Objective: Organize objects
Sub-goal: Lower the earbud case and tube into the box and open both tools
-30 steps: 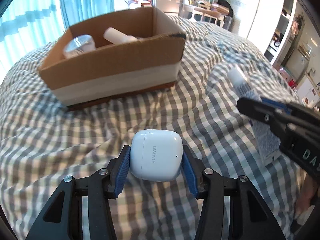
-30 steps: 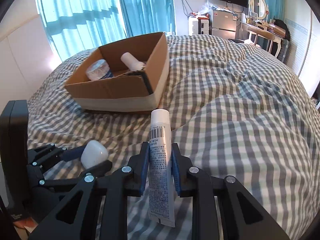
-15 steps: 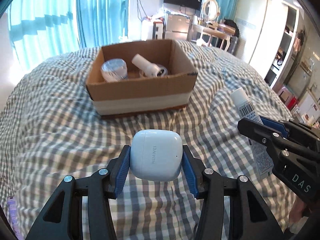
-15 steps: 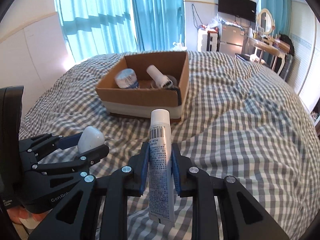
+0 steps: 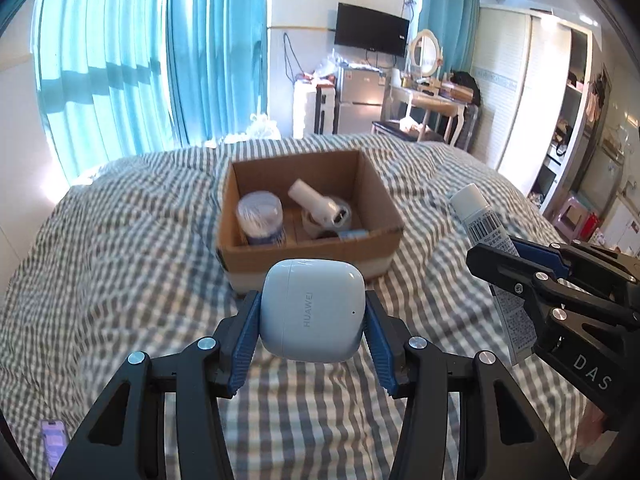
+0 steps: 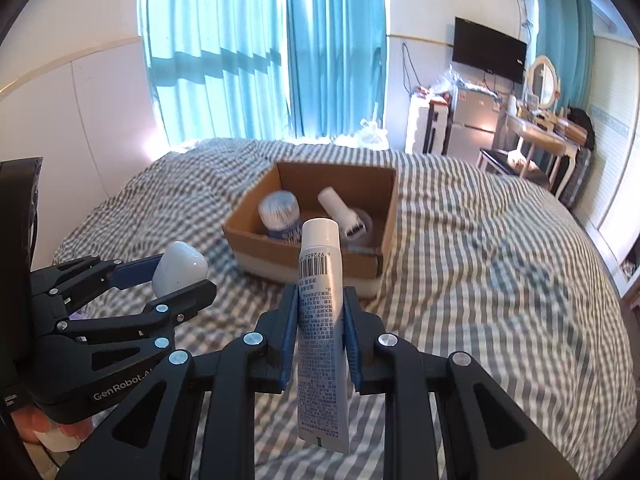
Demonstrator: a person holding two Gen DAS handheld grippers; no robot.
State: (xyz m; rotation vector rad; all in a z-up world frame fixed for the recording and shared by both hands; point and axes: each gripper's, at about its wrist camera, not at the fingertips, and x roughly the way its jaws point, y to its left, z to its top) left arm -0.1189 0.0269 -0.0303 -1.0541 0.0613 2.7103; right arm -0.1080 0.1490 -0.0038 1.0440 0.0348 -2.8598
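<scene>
My left gripper (image 5: 312, 312) is shut on a white Huawei earbud case (image 5: 312, 310), held above the checked bedspread in front of the cardboard box (image 5: 312, 256). My right gripper (image 6: 321, 312) is shut on a white tube (image 6: 322, 320) with a barcode, held upright; it also shows at the right of the left wrist view (image 5: 492, 248). The left gripper with the earbud case (image 6: 180, 268) shows at the left of the right wrist view. The open box (image 6: 312, 258) holds a blue-labelled round container (image 5: 260, 220), a white cylinder (image 5: 316, 204) and a tape roll.
The box sits mid-bed on the grey checked bedspread (image 5: 120, 260). A purple item (image 5: 52, 444) lies at the lower left of the bed. Blue curtains, a fridge, a dressing table and a wardrobe stand beyond the bed.
Both grippers have risen and pulled back from the box with their objects still held. The box now looks smaller and farther, and its inside shows from above.
</scene>
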